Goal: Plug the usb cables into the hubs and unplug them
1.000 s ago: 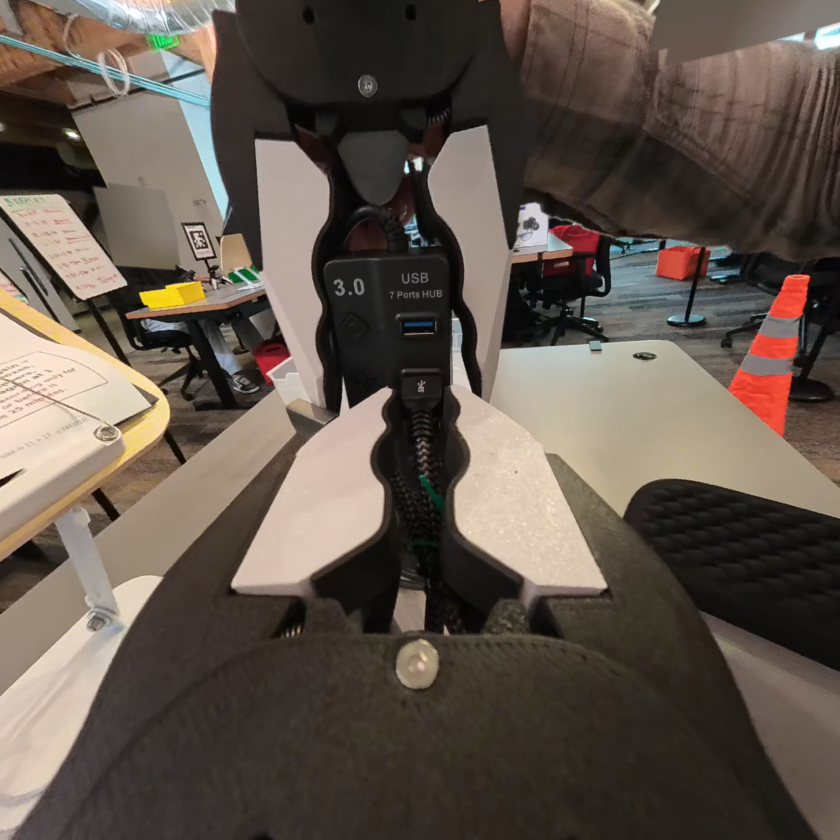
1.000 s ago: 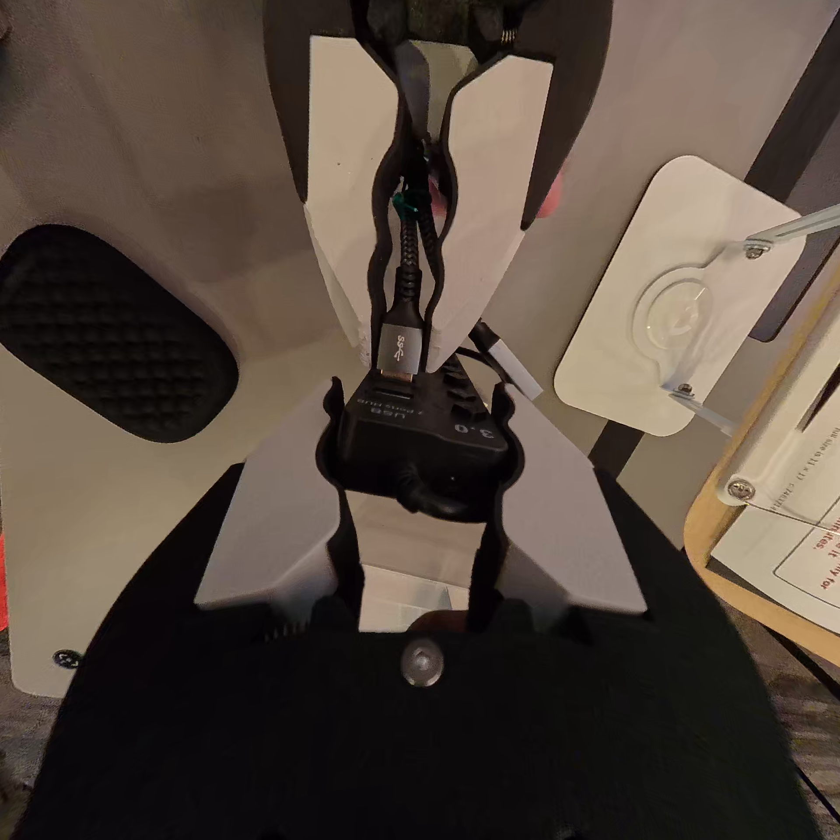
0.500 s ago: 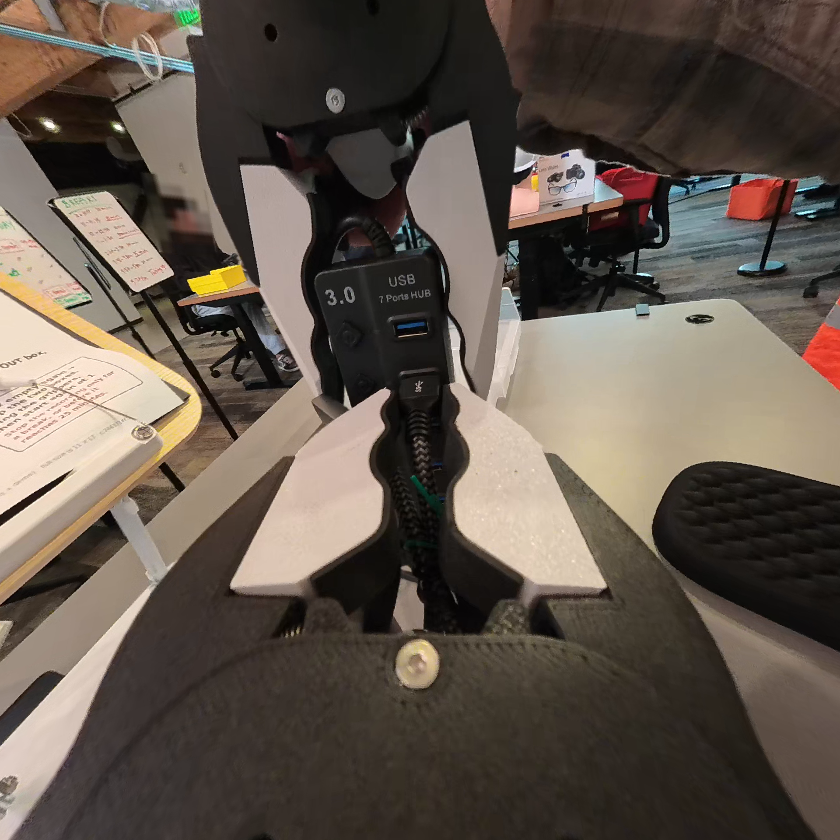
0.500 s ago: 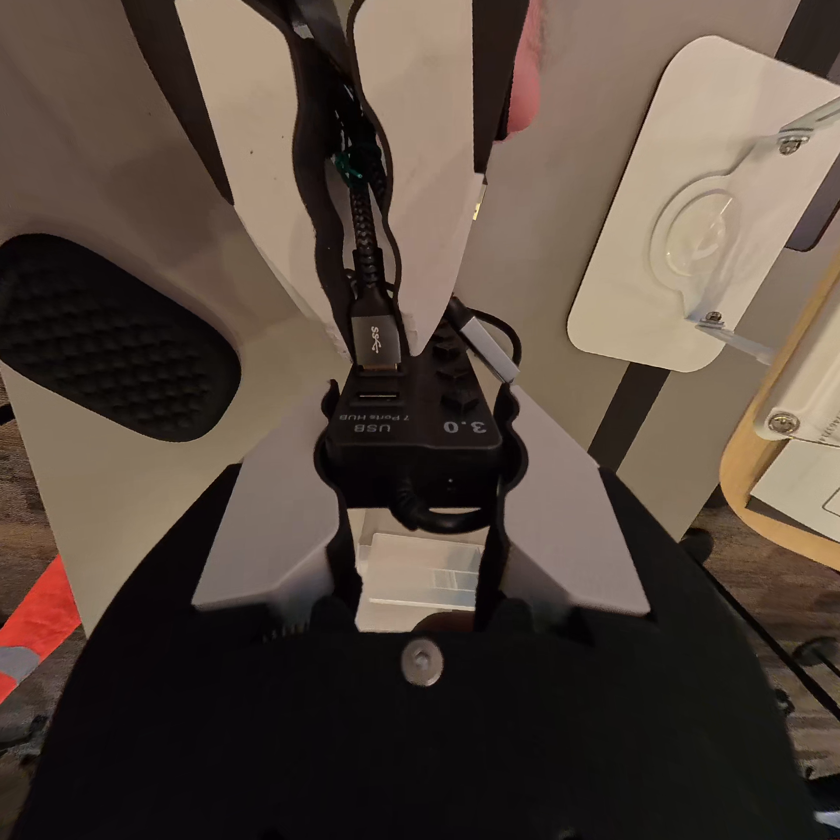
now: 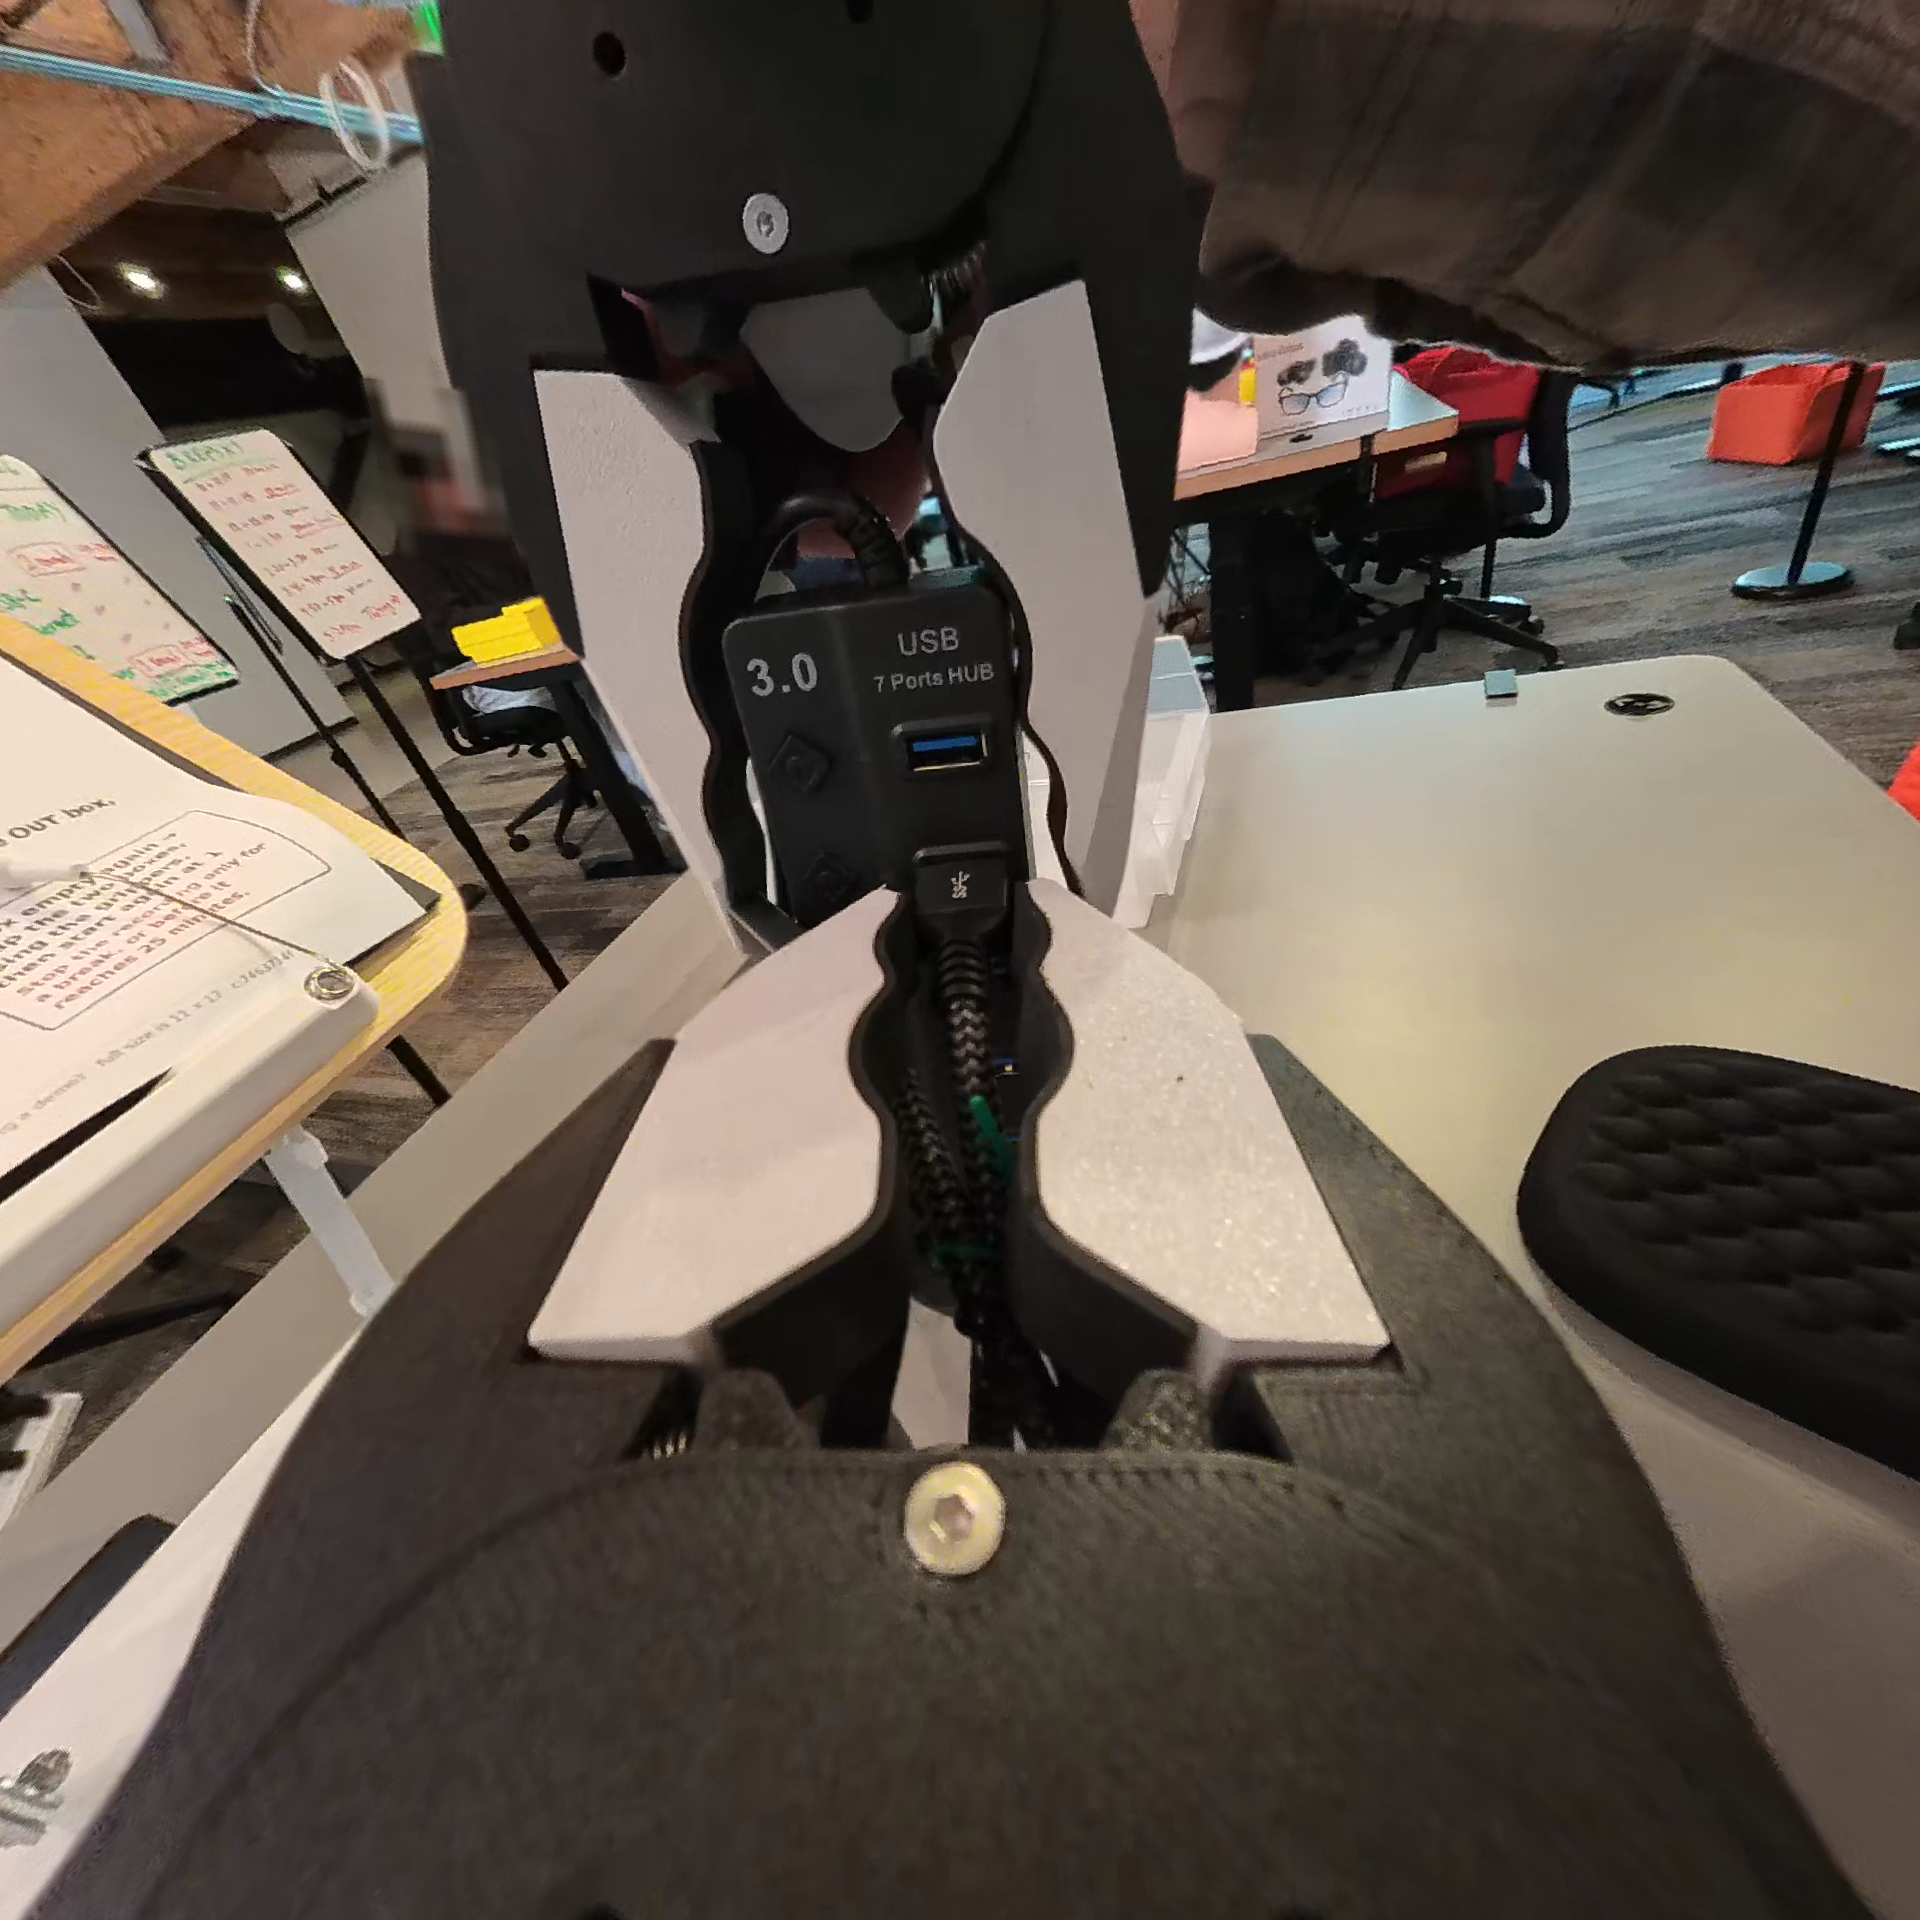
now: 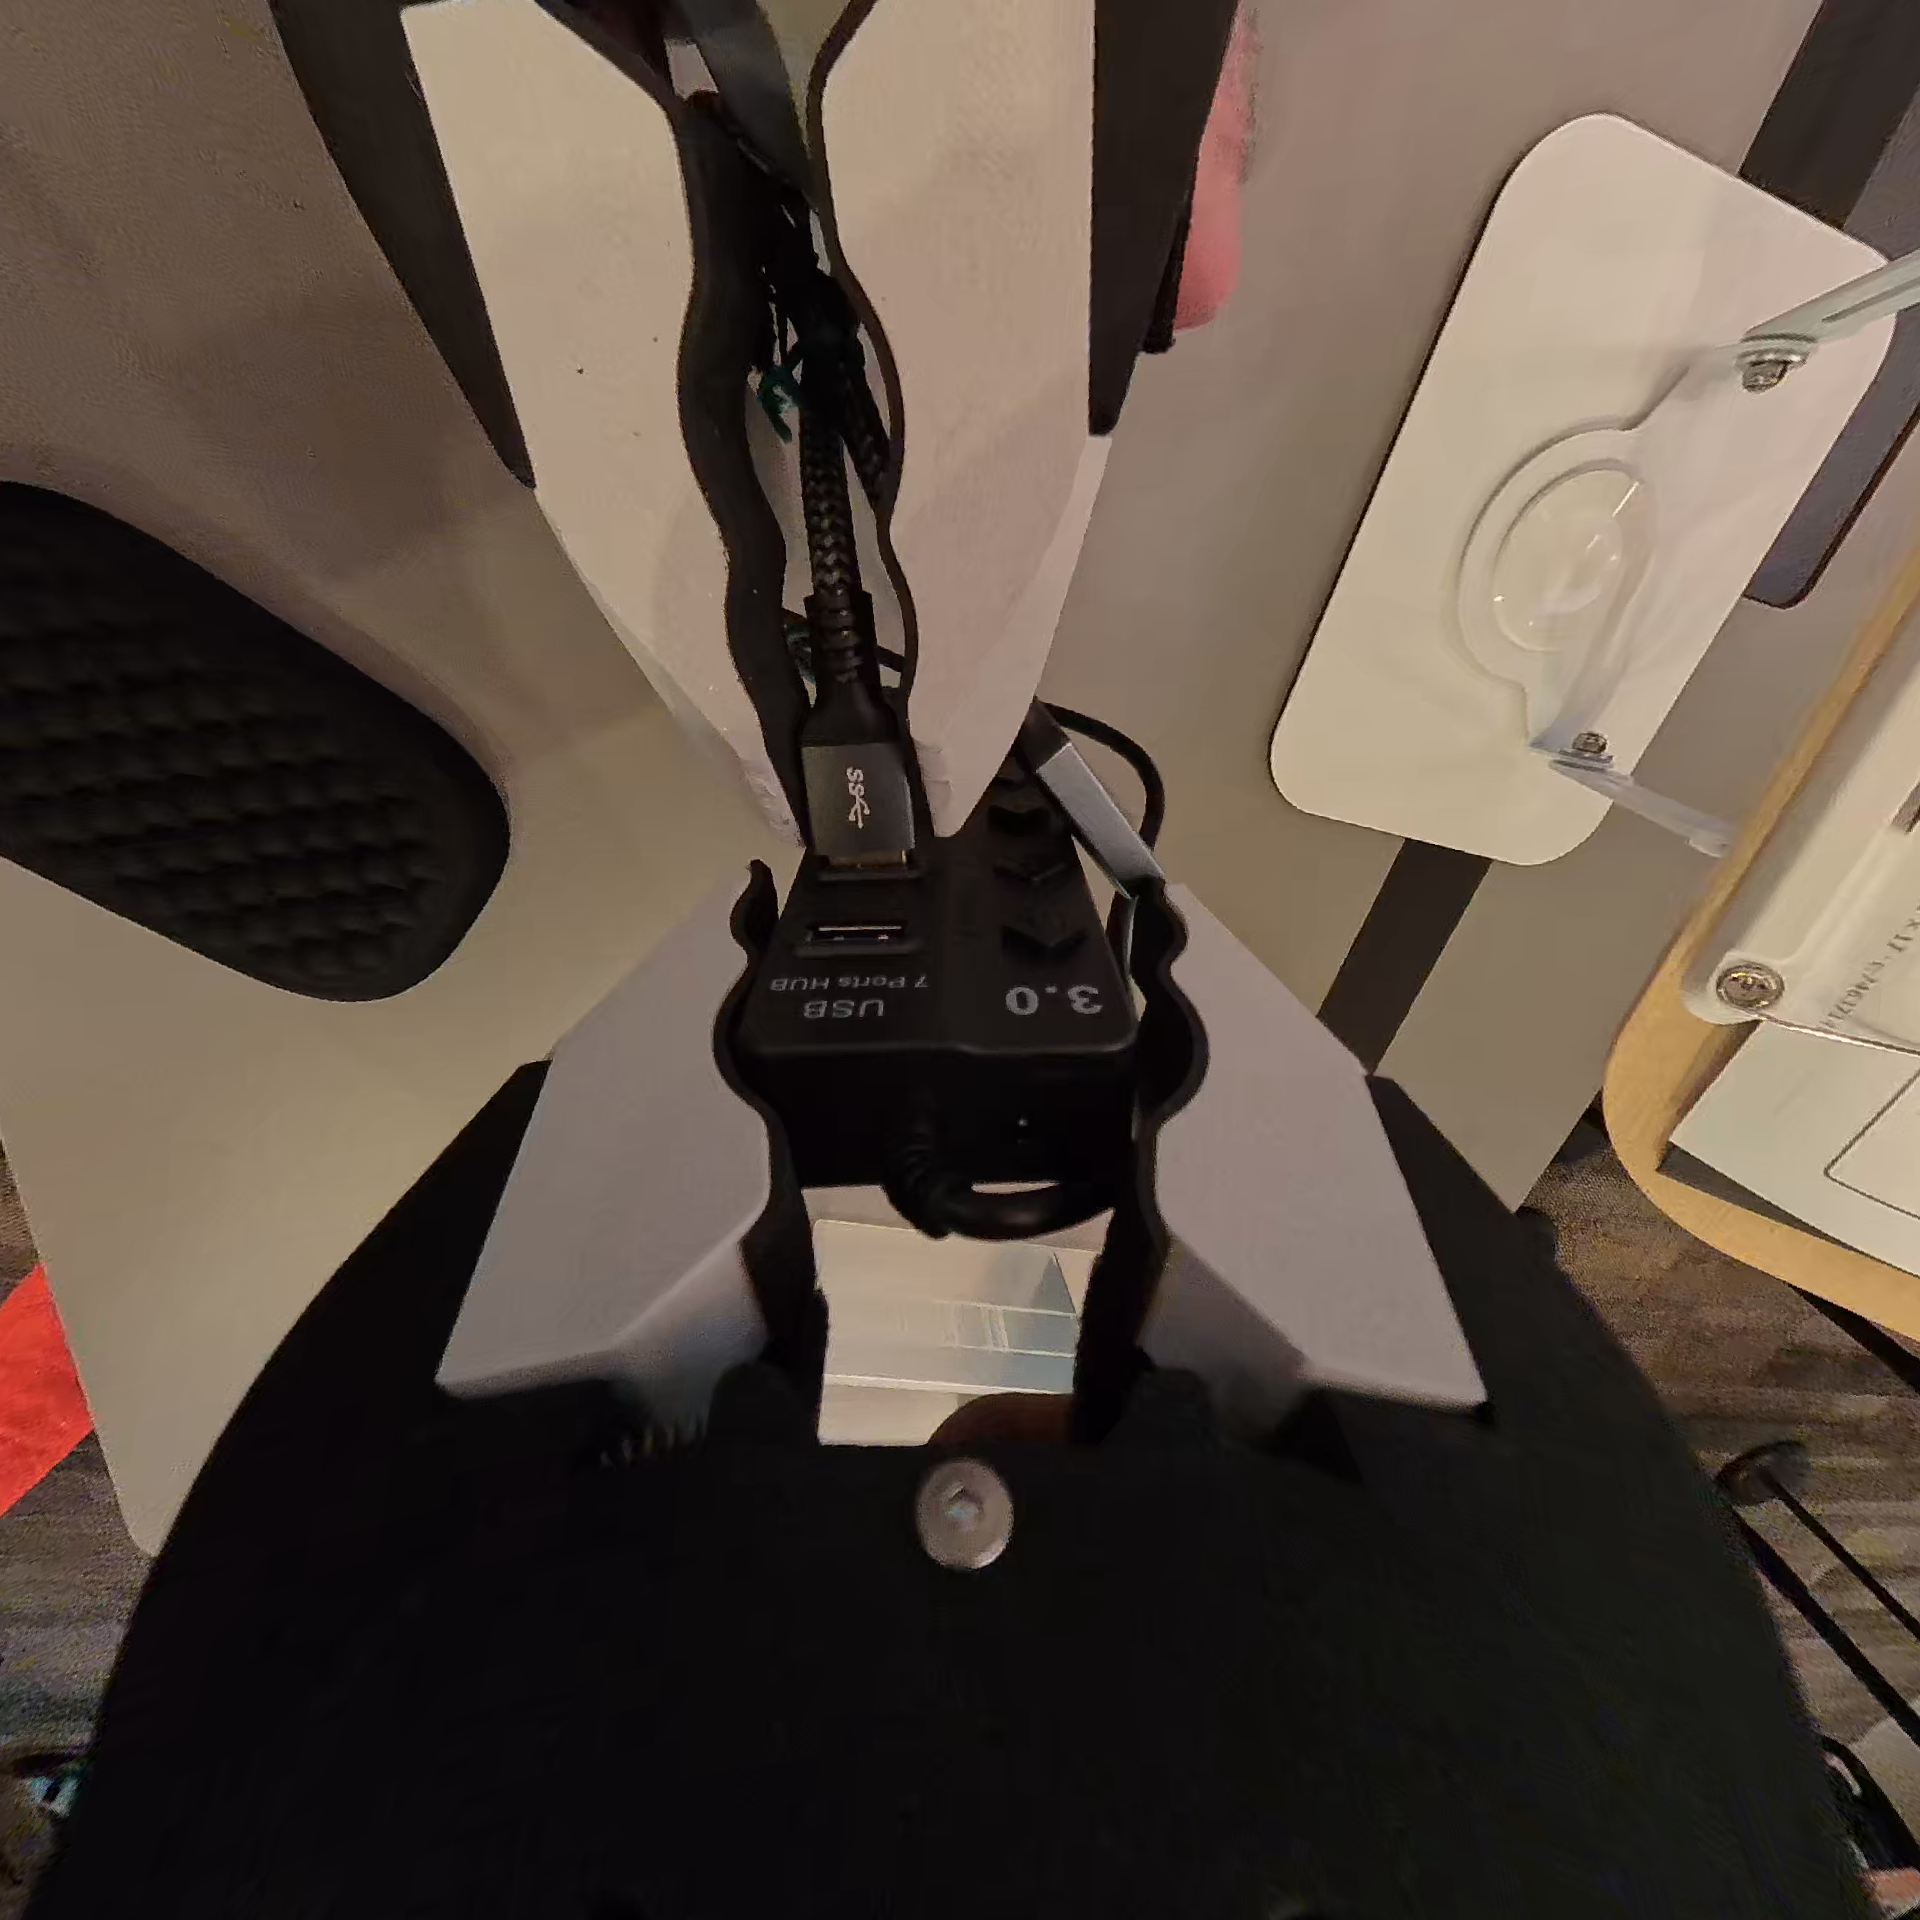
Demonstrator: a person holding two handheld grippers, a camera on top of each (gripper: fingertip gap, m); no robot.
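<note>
A black USB hub (image 5: 878,748) is held off the table by my right gripper, whose white fingers (image 5: 613,623) reach in from the top of the left wrist view. My left gripper (image 5: 961,920) is shut on a black braided USB cable (image 5: 961,1049). Its plug (image 5: 961,883) sits in the hub's second port, just below an empty blue port (image 5: 943,750). In the right wrist view my right gripper (image 6: 951,904) is shut on the hub (image 6: 935,1003). The plug (image 6: 857,790) enters the hub with a thin strip of metal showing, held by the left gripper's fingers (image 6: 977,416).
A white table (image 5: 1455,883) lies below. A black mesh pad (image 5: 1745,1226) lies on it, also in the right wrist view (image 6: 208,748). A wooden-rimmed board with a printed sheet (image 5: 156,935) and a white base plate with a clear stand (image 6: 1558,520) stand beside the table. Desks and chairs stand far behind. My left and right fingertips are right by each other.
Both grippers have shifted together with hub and cable; the background has swung and the orange cone has left the left wrist view. The plug stays at the same port.
</note>
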